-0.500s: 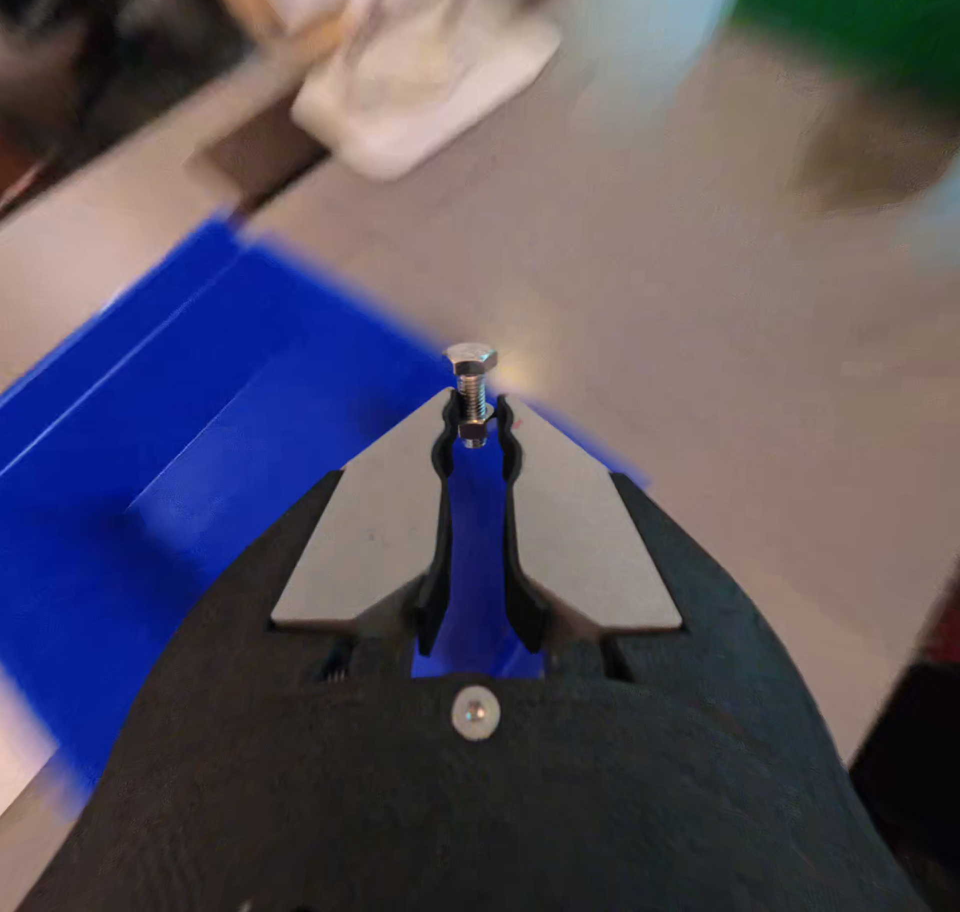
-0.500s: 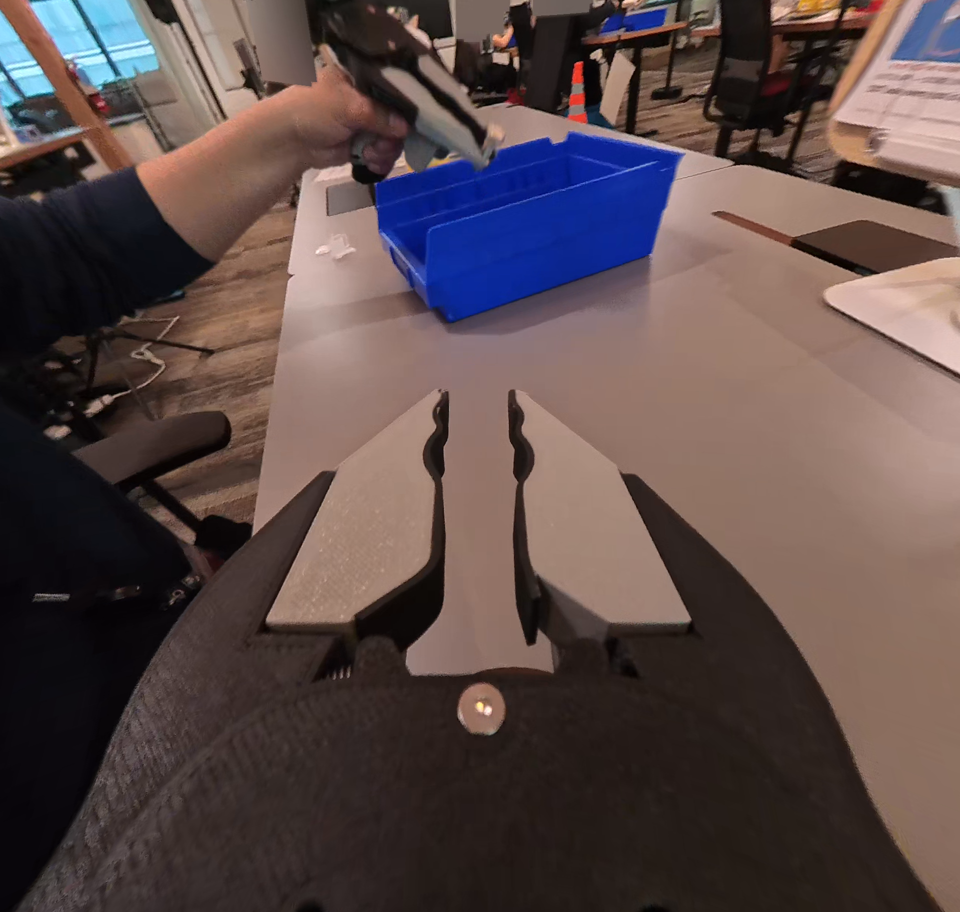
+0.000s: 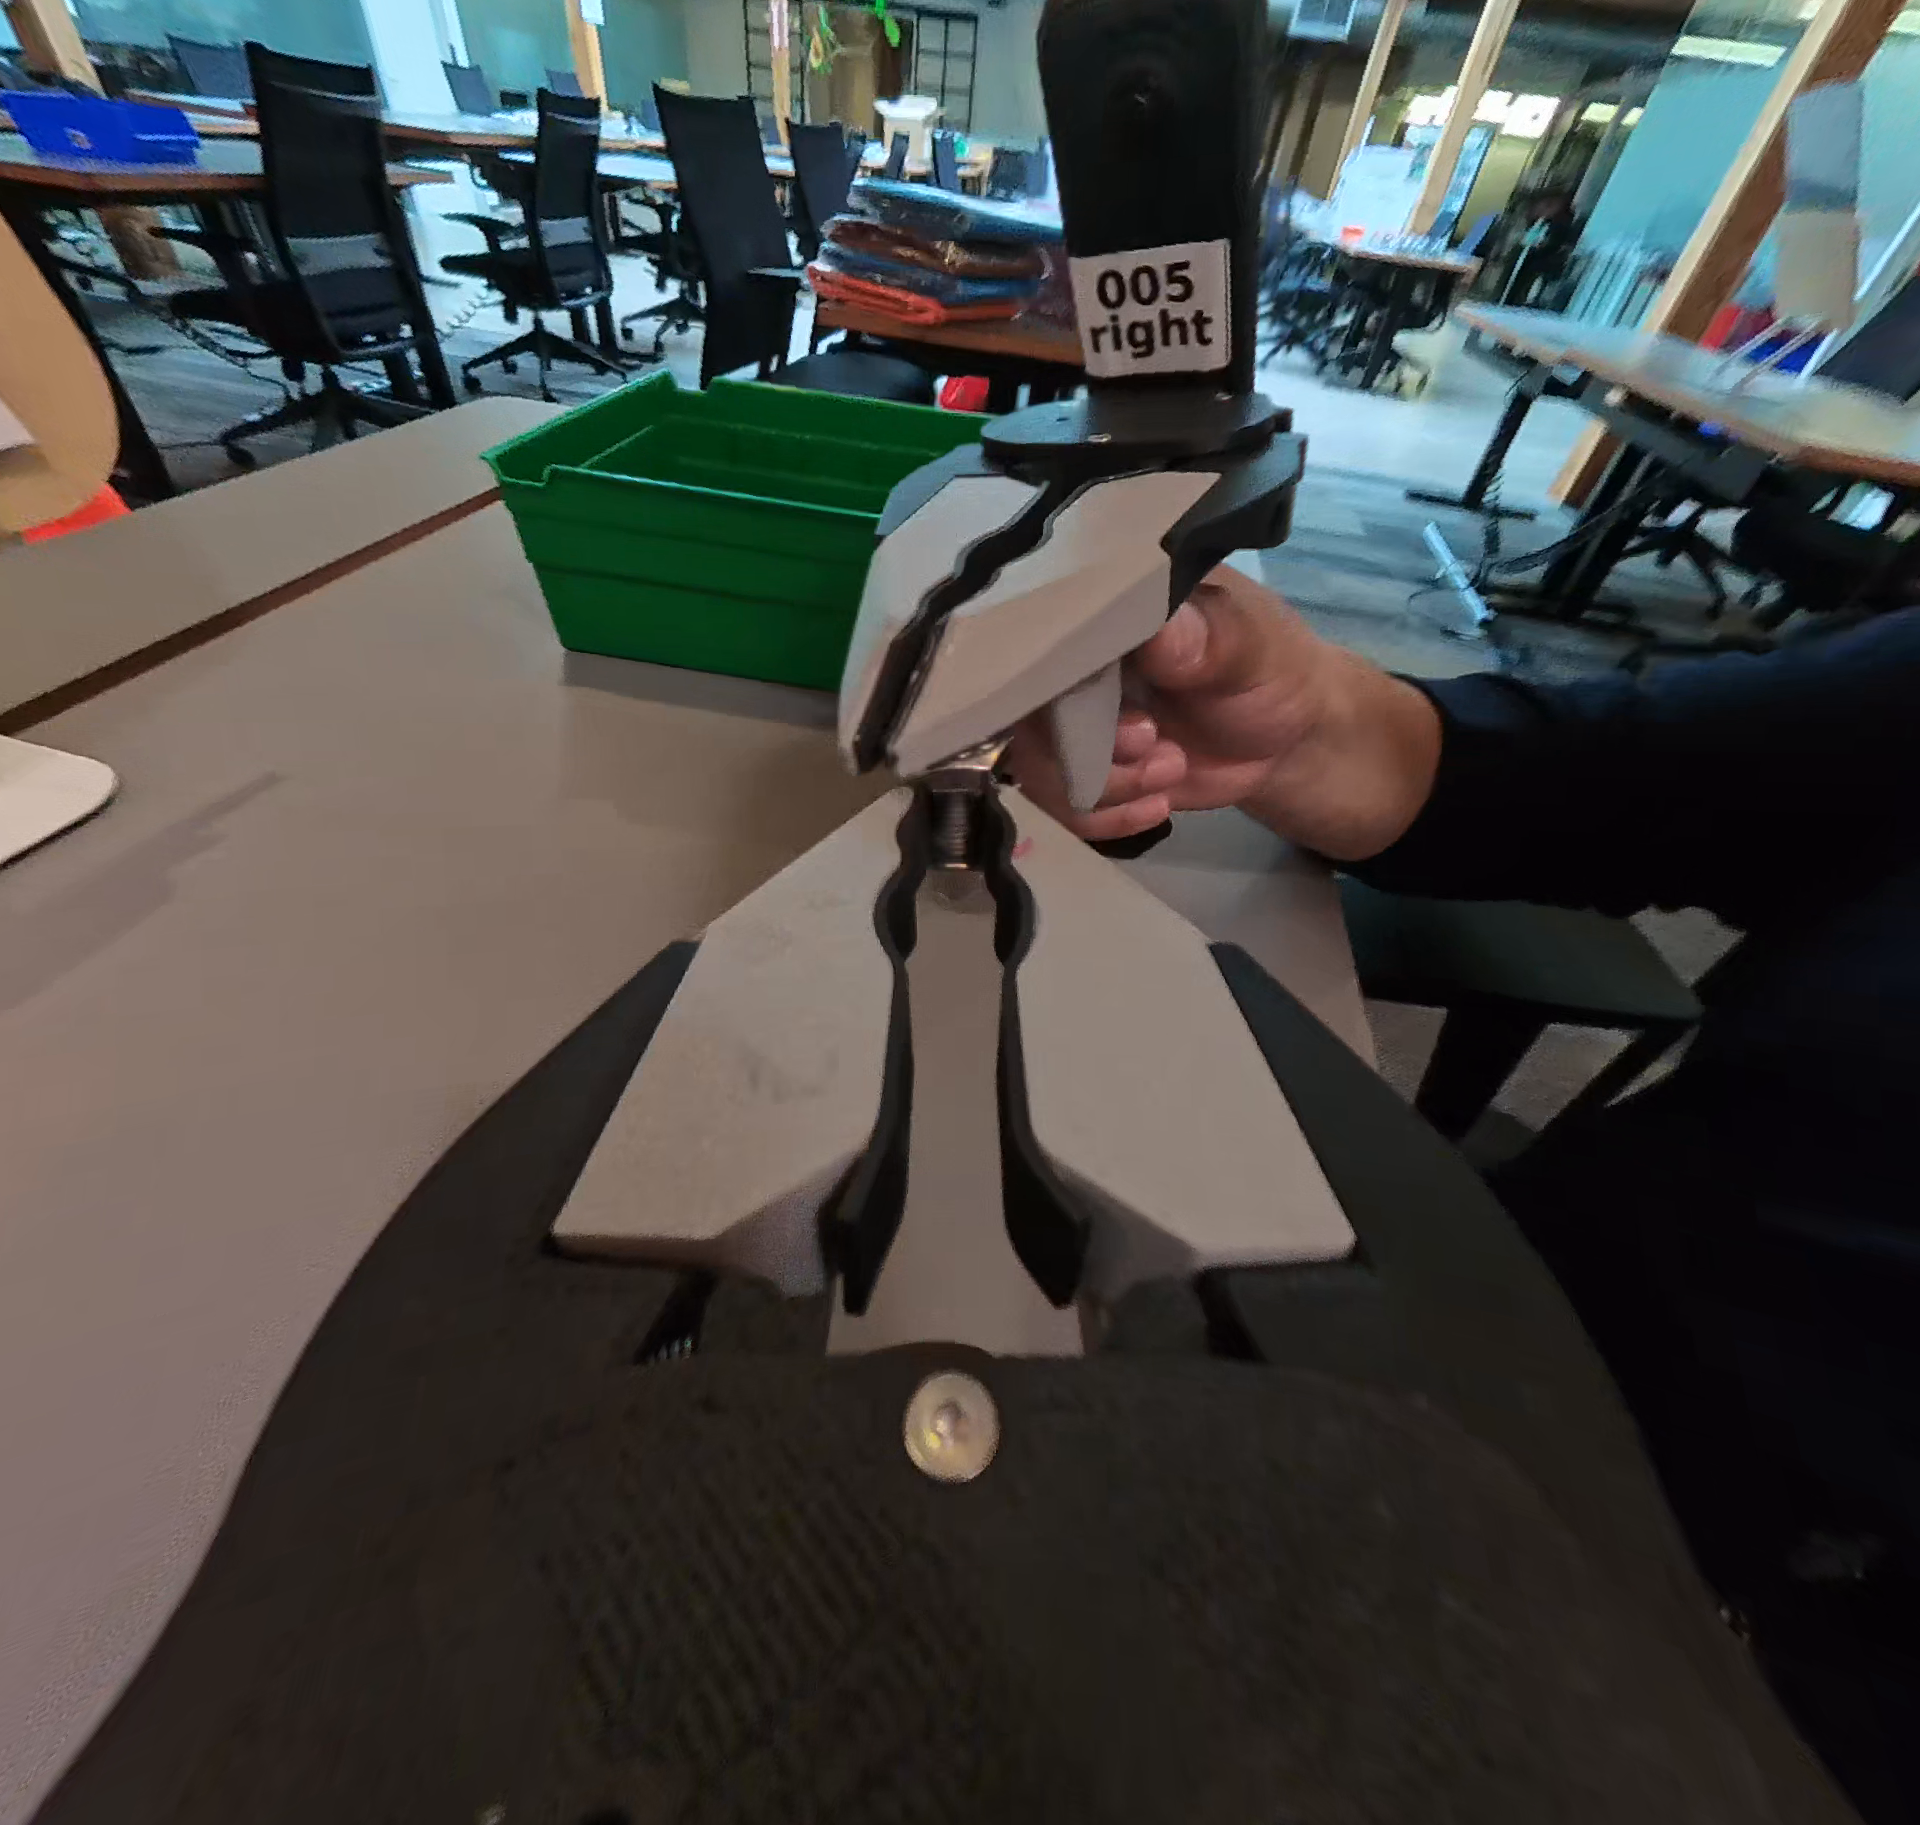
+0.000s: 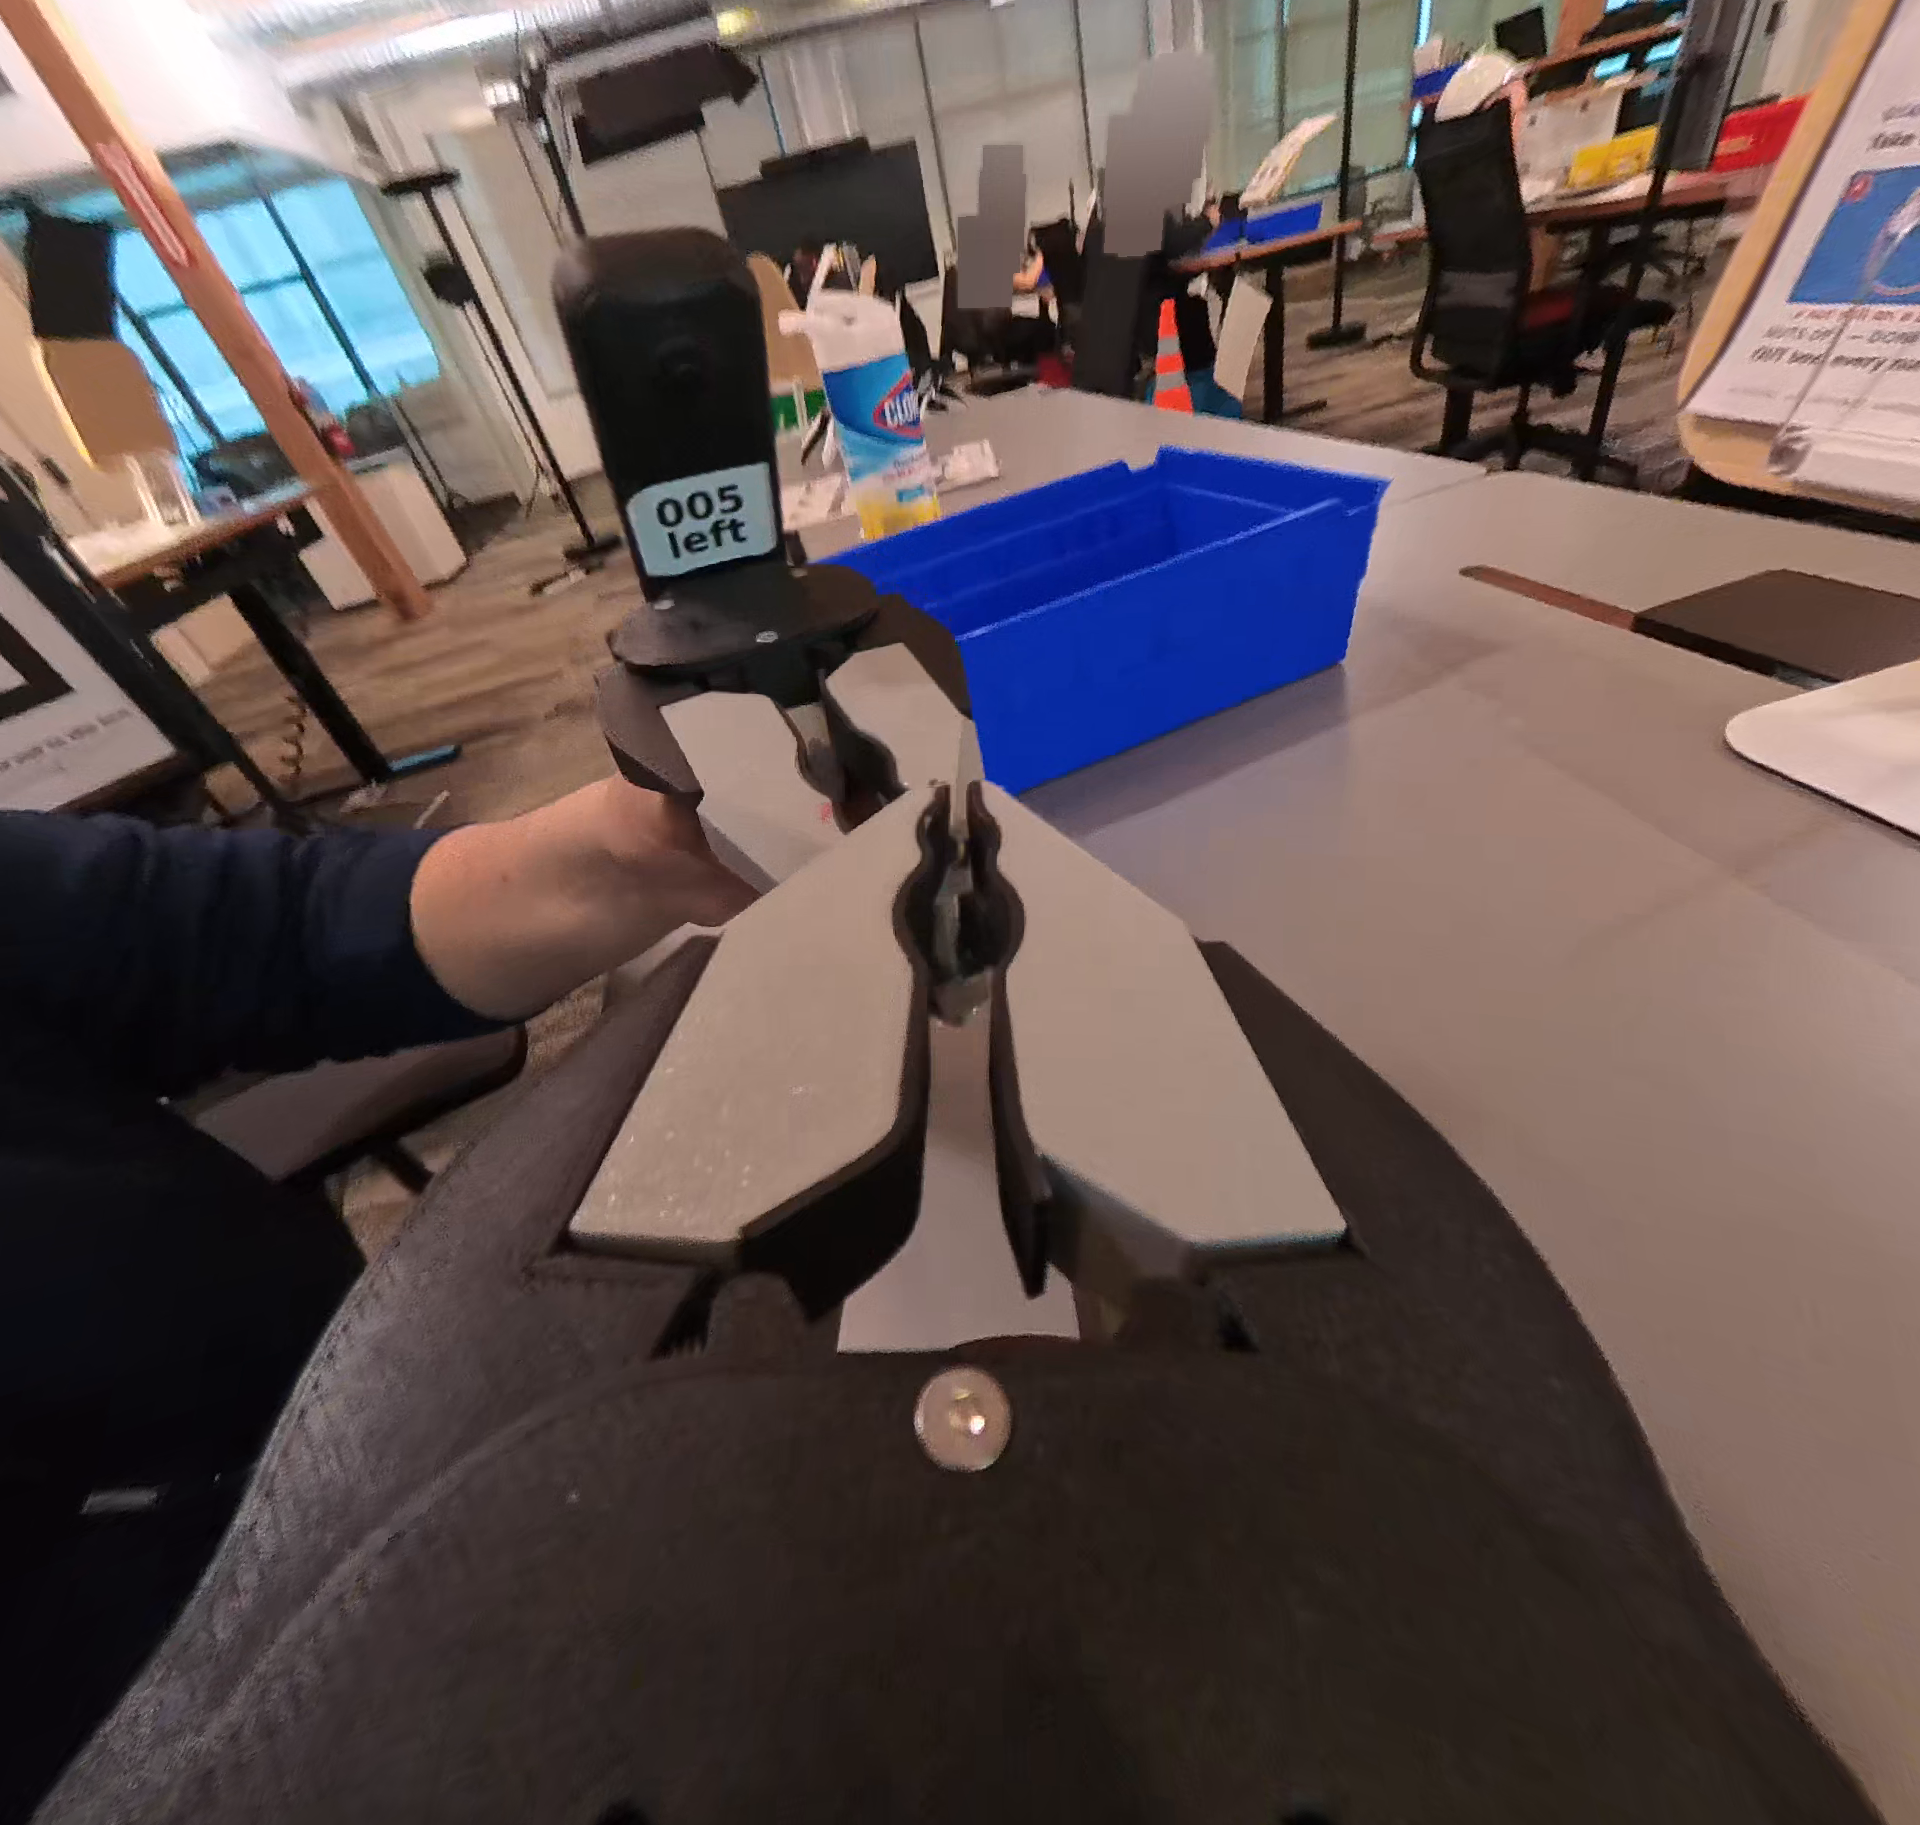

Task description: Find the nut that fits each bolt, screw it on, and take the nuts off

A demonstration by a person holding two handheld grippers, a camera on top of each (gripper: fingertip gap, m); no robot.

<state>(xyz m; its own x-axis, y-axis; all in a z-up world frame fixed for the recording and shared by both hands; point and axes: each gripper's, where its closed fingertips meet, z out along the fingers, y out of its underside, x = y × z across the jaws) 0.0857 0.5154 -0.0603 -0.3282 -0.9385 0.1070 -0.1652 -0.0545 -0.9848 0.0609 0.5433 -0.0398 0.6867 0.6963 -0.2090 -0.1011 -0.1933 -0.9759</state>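
The person is holding both grippers up over the grey table (image 3: 312,840), tips meeting in mid-air. The left gripper (image 3: 951,840) is pinching a small steel bolt (image 3: 951,835) by its threaded shank, black pads pressing on either side. The right gripper (image 4: 958,882) is coming down onto the bolt's upper end, its jaws nearly together and clamping on metal there; from where I am standing I cannot tell whether that is the bolt's head or a nut. A right hand (image 3: 1247,715) in a dark sleeve is squeezing that gripper's trigger. A green bin (image 3: 707,549) is sitting behind on one side of the table, a blue bin (image 4: 1143,612) on the other.
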